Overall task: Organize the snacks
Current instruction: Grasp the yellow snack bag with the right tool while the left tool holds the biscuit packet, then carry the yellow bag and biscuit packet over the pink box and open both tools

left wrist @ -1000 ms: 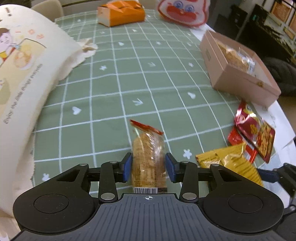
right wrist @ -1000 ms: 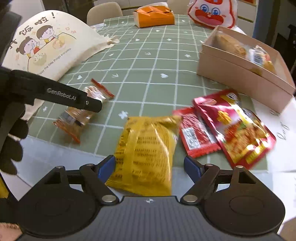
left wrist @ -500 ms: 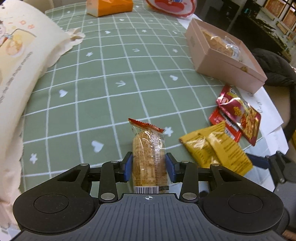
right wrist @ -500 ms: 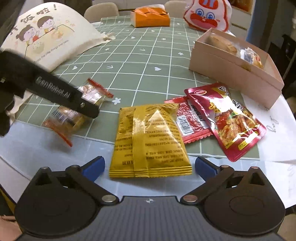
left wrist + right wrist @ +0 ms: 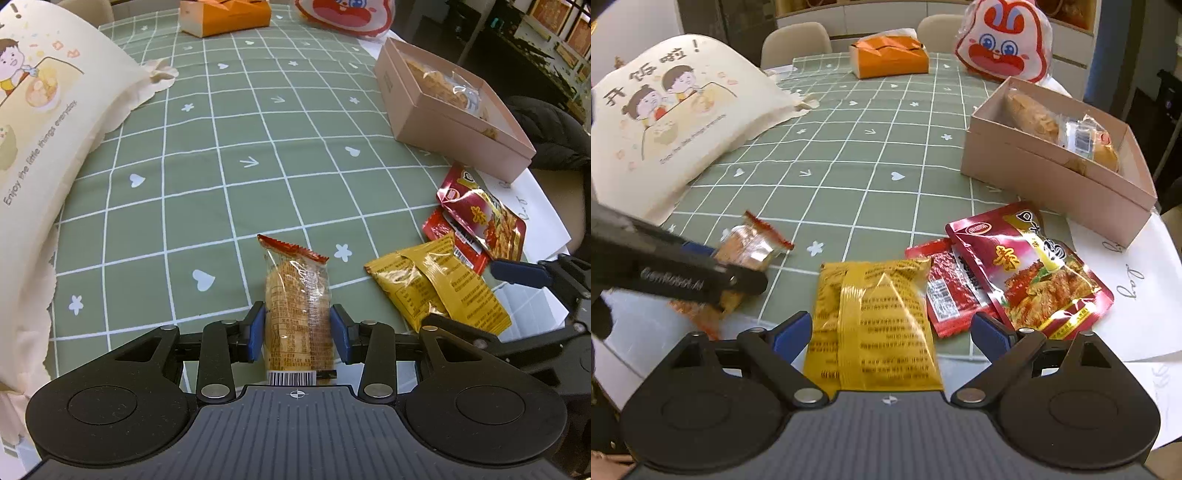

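Cloth bag (image 5: 683,122): far left, cream, cartoon children printed on it, slumped across the green checked surface (image 5: 229,155).
Left claw (image 5: 297,328): clenched on the clear cracker pack (image 5: 297,314), both blue pads pressed to its sides; in the right wrist view it comes in from the left edge with the pack in its grip (image 5: 750,254).
Clear cracker pack: red crimped top pointing away, barcode end toward the camera, near the front edge of the surface and well left of the yellow pack.
Yellow pack (image 5: 875,325): middle front, lying flat, seam side up, its right edge touching the small red sachet.
Right claw (image 5: 891,334): released! The jaws have just been closing in a little, but the yellow pack lies between them with clear gaps to both blue pads (image 5: 792,328), so nothing is gripped.
Small red sachet (image 5: 942,291): just right of the yellow pack, partly tucked under the bigger red one.
Large red pack (image 5: 1030,266): overlaps the sachet, its right end over the white paper (image 5: 1126,273).
Pink box (image 5: 1052,177): further right and behind, lid off, wrapped snacks (image 5: 1049,122) already inside.
Orange package (image 5: 890,59): at the far end of the surface.
Rabbit-face bag (image 5: 1001,40): far right corner at the back, red and white, beside the orange package.
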Action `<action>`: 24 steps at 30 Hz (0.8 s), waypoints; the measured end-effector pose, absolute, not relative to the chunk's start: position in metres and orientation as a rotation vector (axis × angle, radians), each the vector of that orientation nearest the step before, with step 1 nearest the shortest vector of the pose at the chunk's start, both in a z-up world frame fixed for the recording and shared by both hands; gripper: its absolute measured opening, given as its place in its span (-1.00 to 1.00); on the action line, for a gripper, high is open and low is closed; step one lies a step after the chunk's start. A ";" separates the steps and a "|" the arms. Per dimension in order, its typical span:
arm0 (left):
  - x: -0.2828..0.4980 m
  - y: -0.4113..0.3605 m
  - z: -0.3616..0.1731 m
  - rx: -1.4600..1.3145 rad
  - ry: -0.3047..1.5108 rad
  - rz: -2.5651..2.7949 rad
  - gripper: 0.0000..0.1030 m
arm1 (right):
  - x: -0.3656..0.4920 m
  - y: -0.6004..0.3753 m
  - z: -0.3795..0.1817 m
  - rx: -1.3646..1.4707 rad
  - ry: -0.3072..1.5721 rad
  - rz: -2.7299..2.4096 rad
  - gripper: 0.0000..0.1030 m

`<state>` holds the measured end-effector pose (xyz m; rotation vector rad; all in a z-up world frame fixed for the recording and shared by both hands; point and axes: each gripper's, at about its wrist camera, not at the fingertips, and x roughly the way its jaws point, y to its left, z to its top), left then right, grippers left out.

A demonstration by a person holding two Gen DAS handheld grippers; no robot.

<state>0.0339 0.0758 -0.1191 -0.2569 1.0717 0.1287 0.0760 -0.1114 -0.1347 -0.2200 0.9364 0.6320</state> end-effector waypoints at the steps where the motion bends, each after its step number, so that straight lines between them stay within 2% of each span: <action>1: 0.034 0.076 -0.119 -0.261 1.070 0.129 -0.16 | 0.078 -0.110 -0.135 -0.214 0.940 0.635 0.82; 3: 0.033 0.078 -0.119 -0.275 1.065 0.129 -0.15 | 0.080 -0.105 -0.137 -0.215 0.942 0.646 0.79; 5: 0.033 0.080 -0.119 -0.292 1.063 0.129 -0.15 | 0.081 -0.100 -0.140 -0.220 0.953 0.657 0.56; 7: 0.034 0.081 -0.119 -0.300 1.061 0.128 -0.15 | 0.079 -0.097 -0.142 -0.224 0.969 0.666 0.42; 24: 0.032 0.084 -0.123 -0.331 0.998 0.111 -0.16 | 0.066 -0.155 -0.105 -0.150 0.909 0.555 0.35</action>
